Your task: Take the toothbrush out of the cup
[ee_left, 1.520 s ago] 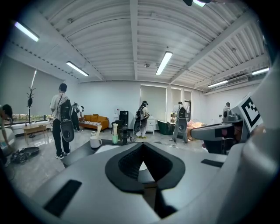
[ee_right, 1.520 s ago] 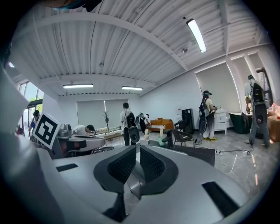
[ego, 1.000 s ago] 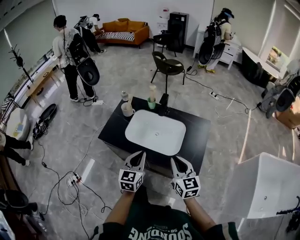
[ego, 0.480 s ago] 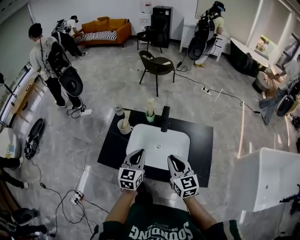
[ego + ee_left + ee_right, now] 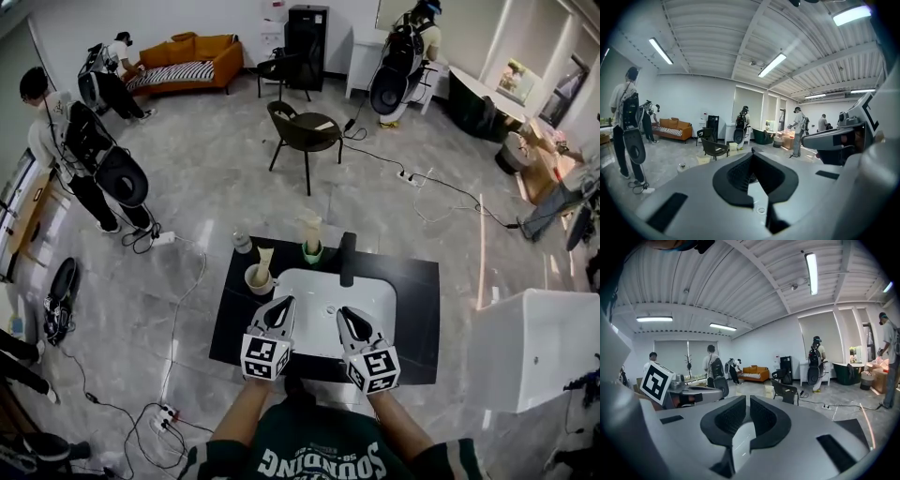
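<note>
On the black counter [image 5: 420,291] a cream cup [image 5: 257,280] stands left of the white sink [image 5: 319,292], with a pale upright item [image 5: 265,257] in it that is too small to identify. Behind the sink, a green cup [image 5: 312,252] holds another pale item [image 5: 311,229]. My left gripper [image 5: 284,302] [image 5: 752,152] is shut and empty, hovering over the sink's front left, short of the cream cup. Over the sink's front right my right gripper [image 5: 345,312] [image 5: 745,399] also looks shut and empty. Neither gripper view shows the cups.
A black faucet [image 5: 348,258] rises behind the sink and a small bottle [image 5: 243,243] stands at the counter's back left. A white cabinet [image 5: 530,347] sits to the right. Cables and a power strip [image 5: 167,411] lie on the floor to the left. A dark chair [image 5: 302,131] and several people stand farther off.
The counter and sink have come closer in the head view. Both grippers, formerly short of the counter's front edge, now reach over the sink's front part. Their jaws look unchanged.
</note>
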